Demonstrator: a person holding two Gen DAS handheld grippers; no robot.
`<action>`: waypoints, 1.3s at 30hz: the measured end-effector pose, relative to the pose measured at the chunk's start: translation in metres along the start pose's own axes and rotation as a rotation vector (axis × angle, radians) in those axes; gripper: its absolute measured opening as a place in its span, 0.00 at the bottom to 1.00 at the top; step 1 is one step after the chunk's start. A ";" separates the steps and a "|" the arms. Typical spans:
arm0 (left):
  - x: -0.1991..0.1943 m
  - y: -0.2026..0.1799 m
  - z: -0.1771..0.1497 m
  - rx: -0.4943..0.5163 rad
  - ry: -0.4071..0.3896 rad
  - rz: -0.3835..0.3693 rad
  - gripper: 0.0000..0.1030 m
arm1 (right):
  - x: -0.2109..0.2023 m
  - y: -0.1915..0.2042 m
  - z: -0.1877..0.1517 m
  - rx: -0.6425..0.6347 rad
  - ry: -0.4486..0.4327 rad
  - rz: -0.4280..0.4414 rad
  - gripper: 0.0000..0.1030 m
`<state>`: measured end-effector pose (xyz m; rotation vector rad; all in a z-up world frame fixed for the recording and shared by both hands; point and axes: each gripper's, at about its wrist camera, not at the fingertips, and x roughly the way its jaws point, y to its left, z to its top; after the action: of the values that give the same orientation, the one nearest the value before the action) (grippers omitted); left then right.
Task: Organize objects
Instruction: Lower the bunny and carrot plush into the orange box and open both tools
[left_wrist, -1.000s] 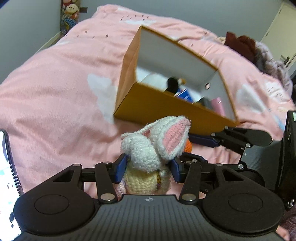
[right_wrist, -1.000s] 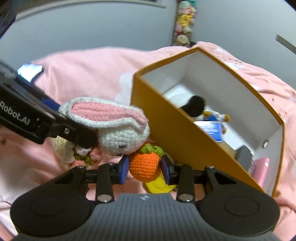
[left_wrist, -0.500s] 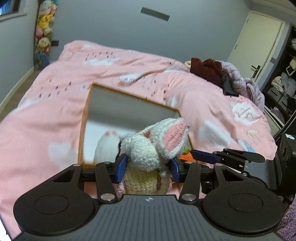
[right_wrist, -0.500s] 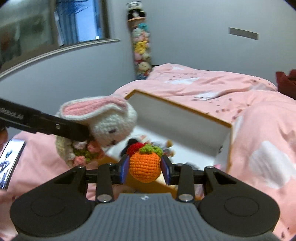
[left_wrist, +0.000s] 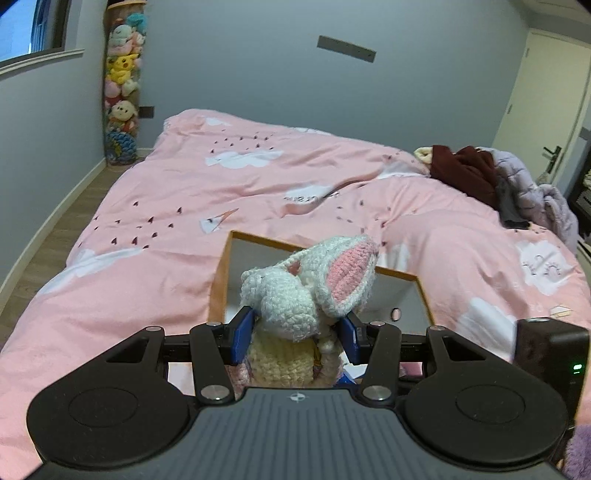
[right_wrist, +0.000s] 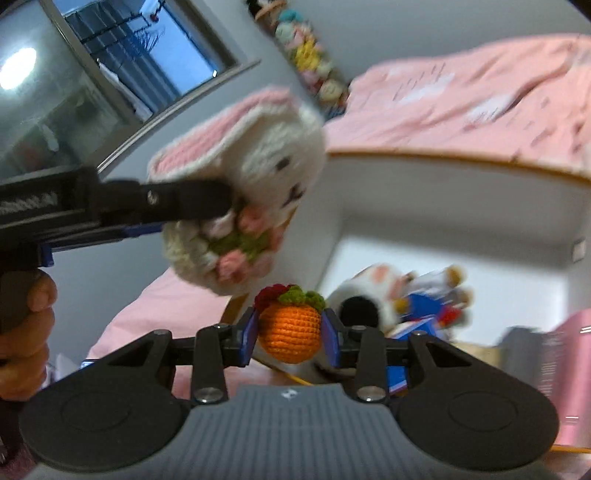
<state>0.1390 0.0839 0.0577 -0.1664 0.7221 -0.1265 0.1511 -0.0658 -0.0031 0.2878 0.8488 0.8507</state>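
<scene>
While the left gripper (left_wrist: 295, 334) pinches a crocheted rabbit (left_wrist: 306, 295) between its blue pads, the right gripper (right_wrist: 290, 332) is clamped on a crocheted orange carrot (right_wrist: 290, 328). Both toys hang over an open orange box (left_wrist: 221, 273) with white inner walls, resting on a pink bedspread (left_wrist: 184, 192). Inside the box lie a white plush toy (right_wrist: 373, 291) and blurred blue items. A hand (right_wrist: 26, 325) grips the left gripper's handle.
</scene>
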 end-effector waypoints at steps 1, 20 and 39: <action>0.002 0.002 0.000 -0.002 0.004 0.004 0.54 | 0.010 0.000 0.001 0.009 0.018 0.009 0.38; 0.035 -0.004 0.002 -0.009 0.056 -0.080 0.54 | -0.009 -0.011 -0.001 -0.016 0.005 -0.138 0.39; 0.177 -0.080 0.005 0.038 0.260 -0.179 0.54 | -0.081 -0.081 0.002 0.004 -0.158 -0.522 0.38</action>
<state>0.2697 -0.0243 -0.0375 -0.1800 0.9625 -0.3371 0.1678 -0.1792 -0.0017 0.1240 0.7301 0.3347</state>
